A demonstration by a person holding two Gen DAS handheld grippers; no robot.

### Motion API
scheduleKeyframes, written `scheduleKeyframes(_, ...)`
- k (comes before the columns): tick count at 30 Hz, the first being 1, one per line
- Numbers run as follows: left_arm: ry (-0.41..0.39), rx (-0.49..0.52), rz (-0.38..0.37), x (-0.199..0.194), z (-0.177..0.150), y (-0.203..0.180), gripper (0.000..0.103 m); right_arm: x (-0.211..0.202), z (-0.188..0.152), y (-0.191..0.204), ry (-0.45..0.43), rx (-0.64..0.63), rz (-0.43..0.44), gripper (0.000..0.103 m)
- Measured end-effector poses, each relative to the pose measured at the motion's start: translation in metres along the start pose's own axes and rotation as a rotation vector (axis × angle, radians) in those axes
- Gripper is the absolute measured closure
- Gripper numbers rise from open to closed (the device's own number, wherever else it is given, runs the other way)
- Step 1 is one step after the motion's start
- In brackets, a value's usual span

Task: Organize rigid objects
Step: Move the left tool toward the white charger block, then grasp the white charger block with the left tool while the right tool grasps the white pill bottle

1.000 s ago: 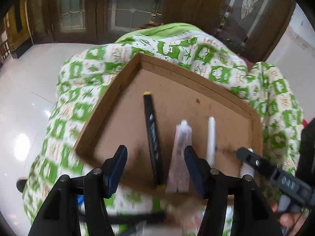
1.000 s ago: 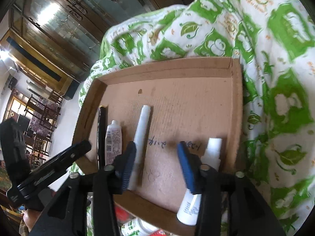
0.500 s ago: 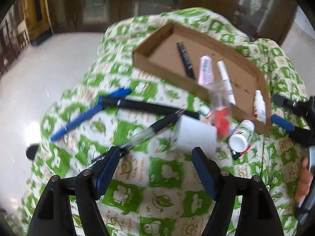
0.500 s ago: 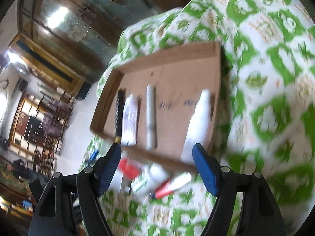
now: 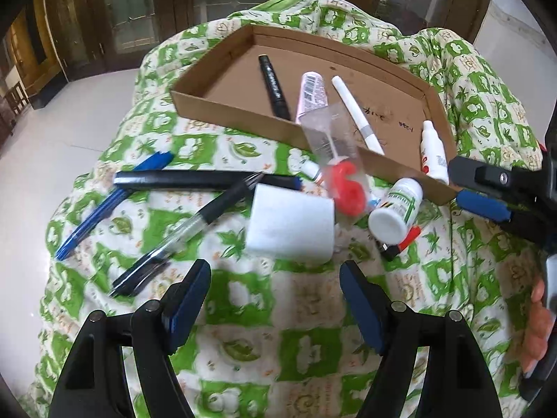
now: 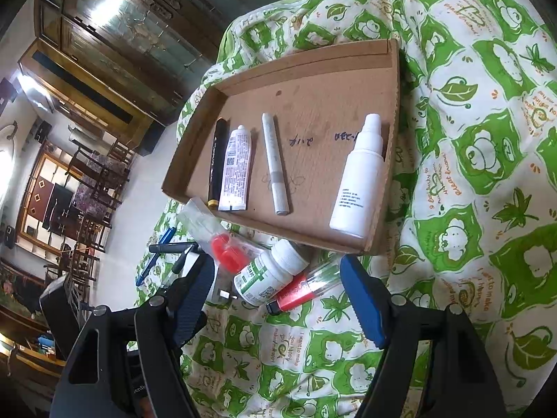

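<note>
A cardboard tray [image 5: 216, 104] [image 6: 313, 69] lies on the green-patterned cloth and holds a black marker [image 6: 216, 165], a white tube [image 6: 236, 169], a white pen [image 6: 275, 163] and a white spray bottle [image 6: 358, 177]. In front of the tray lie a white block [image 5: 290, 224], a white pill bottle [image 5: 397, 209] [image 6: 271, 273], a clear packet with a red piece [image 5: 343, 181], a red lighter [image 6: 299, 292] and several pens [image 5: 195, 224]. My left gripper [image 5: 275, 299] is open and empty just short of the white block. My right gripper [image 6: 275, 299] is open and empty over the pill bottle and lighter.
The cloth [image 5: 313, 341] drapes over a rounded surface that drops off at the left to a shiny white floor [image 5: 52, 111]. Wooden glass doors [image 5: 122, 10] stand behind. The right gripper's body [image 5: 504, 188] shows at the right of the left wrist view.
Both grippers have pulled back from the tray and opened wider. The loose items in front of the tray have come into view. The spray bottle now lies free in the tray.
</note>
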State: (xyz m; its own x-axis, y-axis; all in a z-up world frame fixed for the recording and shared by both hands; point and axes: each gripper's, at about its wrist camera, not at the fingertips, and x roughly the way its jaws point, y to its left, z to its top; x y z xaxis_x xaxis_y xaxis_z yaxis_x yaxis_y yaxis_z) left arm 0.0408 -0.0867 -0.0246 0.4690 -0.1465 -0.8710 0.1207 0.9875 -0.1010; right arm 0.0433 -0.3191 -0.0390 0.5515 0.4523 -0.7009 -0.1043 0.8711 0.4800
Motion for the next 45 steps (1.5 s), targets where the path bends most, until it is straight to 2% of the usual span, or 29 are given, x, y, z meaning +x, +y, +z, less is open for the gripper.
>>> scheduleKeyframes(4, 0.006, 0.017, 0.006, 0.009, 0.012, -0.008, 0.023, 0.002, 0.001, 0.000, 0.005, 0.002, -0.001, 0.029)
scheduleKeyframes(10, 0.068, -0.019, -0.006, 0.034, 0.026, -0.010, 0.024, 0.008, 0.000, 0.003, 0.016, -0.012, -0.005, 0.029)
scheduleKeyframes(13, 0.065, -0.041, -0.023, 0.036, 0.027, -0.010, 0.027, 0.010, -0.001, 0.005, 0.027, -0.026, -0.004, 0.029)
scheduleKeyframes(14, 0.062, -0.037, -0.022, 0.036, 0.027, -0.010, 0.027, 0.012, -0.001, 0.005, 0.034, -0.027, -0.001, 0.031)
scheduleKeyframes(17, 0.071, -0.035, -0.040, 0.029, 0.020, -0.010, 0.027, 0.017, -0.001, 0.003, 0.064, -0.021, 0.010, 0.048)
scheduleKeyframes(24, 0.114, -0.051, -0.108, 0.007, -0.009, 0.000, 0.027, 0.028, -0.003, -0.003, 0.122, 0.051, 0.057, 0.048)
scheduleKeyframes(29, 0.109, -0.058, -0.094, 0.014, -0.013, 0.001, 0.027, 0.050, 0.001, 0.002, 0.167, 0.108, 0.079, 0.048)
scheduleKeyframes(34, 0.095, -0.039, -0.078, 0.017, -0.011, -0.007, 0.027, 0.070, 0.005, 0.002, 0.192, 0.150, 0.058, 0.060)
scheduleKeyframes(35, 0.093, -0.042, -0.081, 0.018, -0.010, -0.007, 0.027, 0.072, 0.005, 0.002, 0.192, 0.141, 0.043, 0.067)
scheduleKeyframes(36, 0.091, -0.044, -0.081, 0.019, -0.009, -0.008, 0.027, 0.072, 0.004, 0.004, 0.192, 0.124, 0.029, 0.068)
scheduleKeyframes(41, 0.081, -0.047, -0.079, 0.014, -0.015, -0.006, 0.027, 0.065, -0.007, 0.015, 0.213, 0.038, 0.008, 0.069)
scheduleKeyframes(45, 0.074, -0.053, -0.080, 0.011, -0.018, -0.004, 0.027, 0.060, -0.025, 0.038, 0.243, -0.143, -0.083, 0.069)
